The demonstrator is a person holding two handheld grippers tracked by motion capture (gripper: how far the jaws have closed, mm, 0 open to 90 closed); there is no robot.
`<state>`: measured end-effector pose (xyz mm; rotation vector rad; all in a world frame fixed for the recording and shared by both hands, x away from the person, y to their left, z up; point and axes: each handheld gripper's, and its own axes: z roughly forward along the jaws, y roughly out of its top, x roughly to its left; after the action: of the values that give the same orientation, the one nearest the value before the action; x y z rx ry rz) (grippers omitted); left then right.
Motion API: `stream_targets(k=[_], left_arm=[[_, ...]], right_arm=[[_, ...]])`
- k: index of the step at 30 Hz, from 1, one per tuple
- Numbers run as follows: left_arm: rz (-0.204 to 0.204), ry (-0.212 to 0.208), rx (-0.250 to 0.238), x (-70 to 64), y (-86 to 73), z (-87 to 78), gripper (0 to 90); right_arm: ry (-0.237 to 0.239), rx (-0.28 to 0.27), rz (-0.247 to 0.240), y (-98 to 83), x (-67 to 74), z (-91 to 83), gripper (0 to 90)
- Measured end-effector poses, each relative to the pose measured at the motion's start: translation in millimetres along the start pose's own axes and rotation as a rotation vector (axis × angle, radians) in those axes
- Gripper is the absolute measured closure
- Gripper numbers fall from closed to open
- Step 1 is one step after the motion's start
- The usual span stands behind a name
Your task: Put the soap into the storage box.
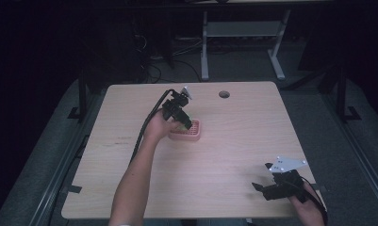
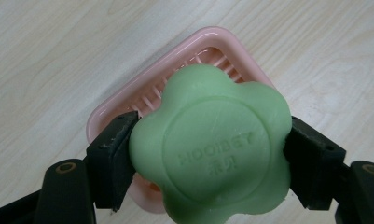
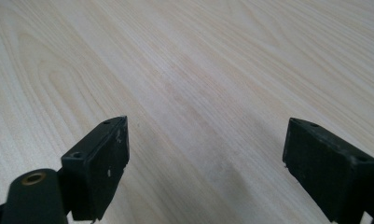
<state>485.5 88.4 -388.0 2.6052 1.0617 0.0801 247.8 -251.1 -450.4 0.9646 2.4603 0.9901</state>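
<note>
High view: fixed above the near edge, facing forward and down over the whole table (image 1: pixel 234 155). Left gripper view: close, angled down onto a green soap (image 2: pixel 212 149) above a pink dish (image 2: pixel 128 100), both also visible mid-table from high. Right gripper view: low over bare wood.

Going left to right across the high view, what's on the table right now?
Left gripper holding the green soap → pink soap dish → round hole in the table → right gripper, open, near the front edge.

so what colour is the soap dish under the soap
Pink soap dish, clearest in the left gripper view.
</note>
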Motion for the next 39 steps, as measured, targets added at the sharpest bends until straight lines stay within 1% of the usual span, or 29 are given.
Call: stream_targets(k=[2,5,6,8,9,11,14,20,22,25,29,30,31,32,33,37,39], left_arm=[[0.004,0.002,0.001,0.2,1.2,3.1,26.5],[-0.007,0.001,0.008,1.0,2.9,8.9,26.5],[-0.009,0.009,0.008,1.8,3.1,10.8,26.5],[-0.019,0.004,0.008,3.0,2.7,14.2,26.5],[-0.016,0.005,0.006,3.6,2.5,15.8,26.5],[-0.022,-0.002,0.006,3.6,2.0,17.6,26.4],[-0.016,0.003,0.017,3.8,1.8,21.2,26.5],[-0.034,0.007,0.021,6.9,1.2,24.7,26.4],[-0.037,0.007,0.022,7.3,1.7,25.9,26.4],[-0.051,-0.004,0.021,8.2,1.6,28.6,26.4],[-0.056,-0.001,0.026,8.0,1.8,32.9,26.4],[-0.052,0.0,0.027,8.4,1.9,33.5,26.4],[-0.054,-0.005,0.023,8.5,1.8,34.9,26.4],[-0.057,-0.007,0.026,8.2,2.0,35.7,26.4],[-0.051,0.0,0.032,8.2,2.3,36.8,26.4],[-0.044,0.007,0.053,7.1,2.7,41.0,26.3],[-0.049,0.006,0.049,7.0,2.8,40.9,26.3]], right_arm=[[0.001,0.001,0.0,0.1,0.3,0.2,14.0],[0.002,0.003,-0.002,0.5,1.1,1.2,14.0],[0.0,0.002,-0.007,0.7,1.1,1.8,14.0],[0.003,0.002,-0.013,0.9,1.3,2.6,14.0],[0.004,0.005,-0.008,0.9,1.8,2.6,14.0],[0.004,0.007,-0.008,1.0,1.8,2.9,14.0],[0.003,0.01,-0.008,1.1,1.9,2.7,14.0],[0.004,0.011,-0.008,1.3,2.9,3.1,14.0],[0.005,0.008,-0.021,1.6,2.4,3.8,14.0],[0.006,0.007,-0.02,1.7,2.5,4.0,14.0],[0.005,0.007,-0.021,1.5,2.5,3.8,14.0],[0.006,0.008,-0.021,1.4,2.4,3.9,14.0],[0.006,0.008,-0.021,1.5,2.3,3.9,13.9],[0.006,0.008,-0.021,1.5,2.4,3.9,14.0],[0.006,0.008,-0.021,1.6,2.4,3.9,14.0],[0.006,0.008,-0.021,1.6,2.6,4.2,14.0],[0.006,0.007,-0.021,1.6,2.7,4.2,14.0]])
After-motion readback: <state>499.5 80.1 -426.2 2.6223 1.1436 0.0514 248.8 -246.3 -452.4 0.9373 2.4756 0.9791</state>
